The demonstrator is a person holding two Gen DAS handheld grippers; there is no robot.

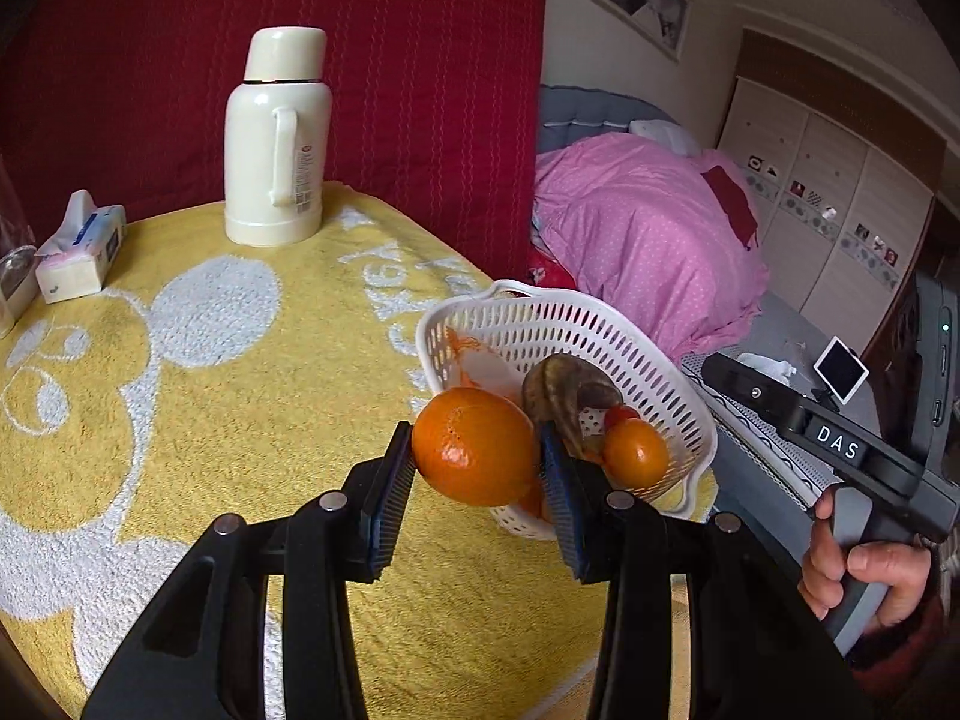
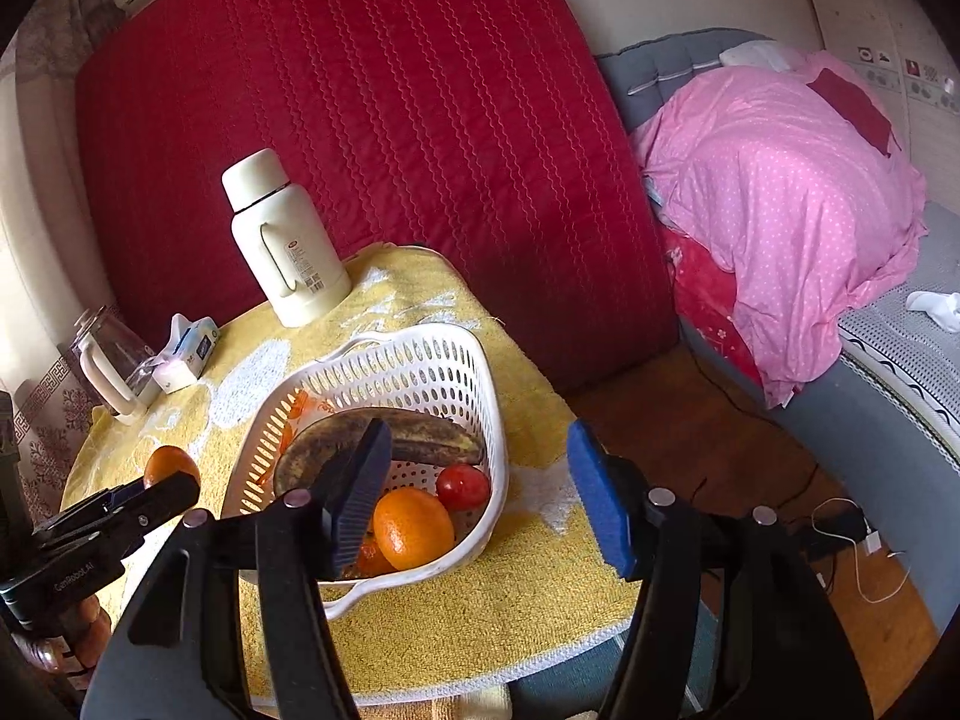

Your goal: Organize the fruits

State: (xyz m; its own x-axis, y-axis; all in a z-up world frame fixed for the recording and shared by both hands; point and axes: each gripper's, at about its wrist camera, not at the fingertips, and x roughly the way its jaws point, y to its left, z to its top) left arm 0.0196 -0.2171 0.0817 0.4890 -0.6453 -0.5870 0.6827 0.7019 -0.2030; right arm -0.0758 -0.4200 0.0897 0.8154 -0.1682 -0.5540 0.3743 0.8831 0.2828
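My left gripper [image 1: 477, 474] is shut on an orange [image 1: 474, 447] and holds it above the table, just left of the white slotted basket [image 1: 558, 318]. The same orange [image 2: 170, 465] and left gripper show at the left of the right wrist view. The basket [image 2: 420, 360] holds a brown-spotted banana [image 2: 420, 438], an orange [image 2: 414, 528] and a small red fruit [image 2: 462, 486]. My right gripper [image 2: 474, 498] is open and empty, held above the basket's near right side.
The table has a yellow towel [image 1: 180, 396]. A cream thermos [image 1: 276, 138] stands at the back. A tissue pack [image 1: 78, 249] and a glass jug [image 2: 114, 360] sit at the left. A red quilt hangs behind. A bed with a pink cover [image 2: 780, 198] is right.
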